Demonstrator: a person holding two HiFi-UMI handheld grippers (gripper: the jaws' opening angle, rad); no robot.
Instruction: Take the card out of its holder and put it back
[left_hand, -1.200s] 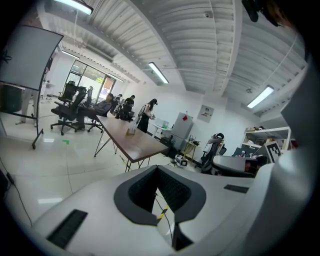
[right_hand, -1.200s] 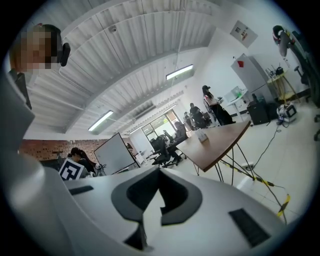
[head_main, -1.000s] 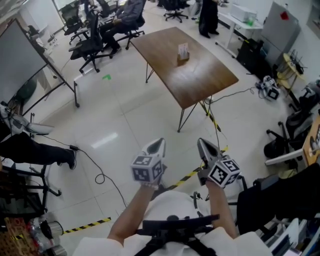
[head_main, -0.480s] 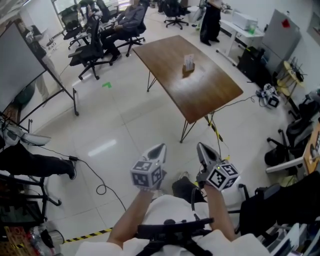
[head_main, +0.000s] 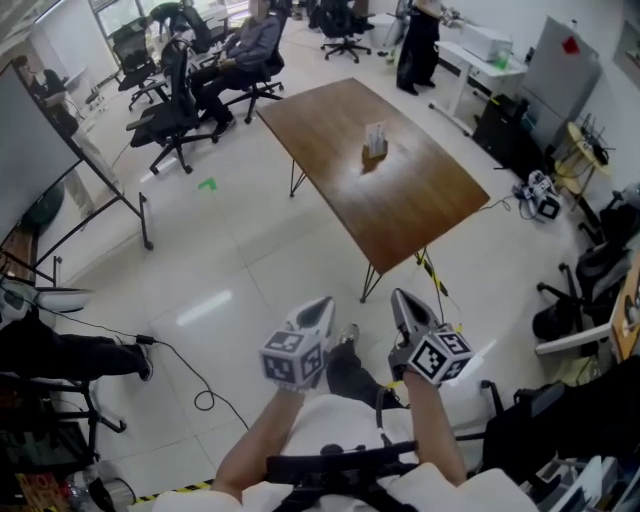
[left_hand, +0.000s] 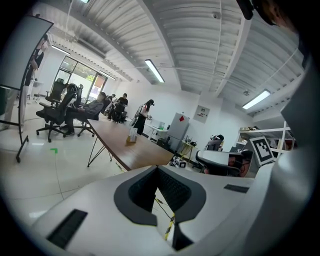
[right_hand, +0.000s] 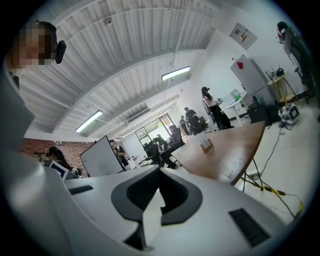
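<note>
A white card stands upright in a small wooden holder (head_main: 375, 141) on the brown table (head_main: 400, 200), far ahead of both grippers. My left gripper (head_main: 322, 303) and right gripper (head_main: 400, 298) are held side by side over the floor, pointing toward the table, well short of its near corner. The left gripper view has the left gripper (left_hand: 157, 169) with its jaw tips together and nothing in them; the holder (left_hand: 132, 134) is small and distant on the table (left_hand: 135, 155). Seen in its own view, the right gripper (right_hand: 160, 170) is shut and empty, the holder (right_hand: 205, 143) far off.
Office chairs (head_main: 165, 120) with seated people stand at the back left beside a whiteboard (head_main: 40, 130). A cable (head_main: 190, 340) and yellow-black tape (head_main: 435, 275) lie on the floor. A person stands by desks (head_main: 480, 45) at the back right; equipment crowds the right wall.
Both grippers have been carried forward across the floor toward the table, which now looks nearer and lower in the head view. Their jaws stay shut and empty.
</note>
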